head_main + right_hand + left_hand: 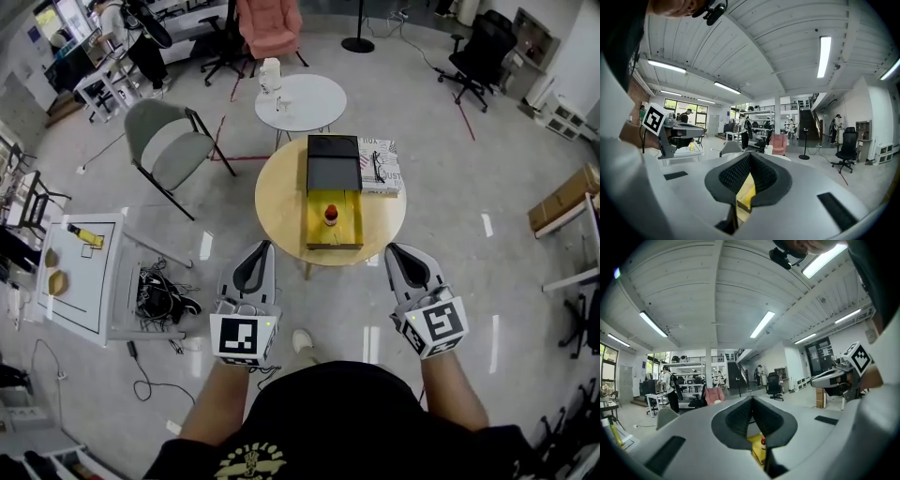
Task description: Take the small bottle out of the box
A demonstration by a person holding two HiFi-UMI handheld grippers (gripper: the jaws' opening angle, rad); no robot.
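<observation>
Small bottle (331,215) is standing in the box (334,245) at the table's (281,202) near edge, ahead between your left gripper (265,245) and right gripper (392,249), both closed, empty.

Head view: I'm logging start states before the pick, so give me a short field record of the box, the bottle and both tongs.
box: yellow, open, black lid behind it
table: round, wooden, carries the box
small bottle: red cap, upright inside the box
left tongs: shut, empty, short of the table's near edge
right tongs: shut, empty, short of the table's near edge
task: bottle not yet out
</observation>
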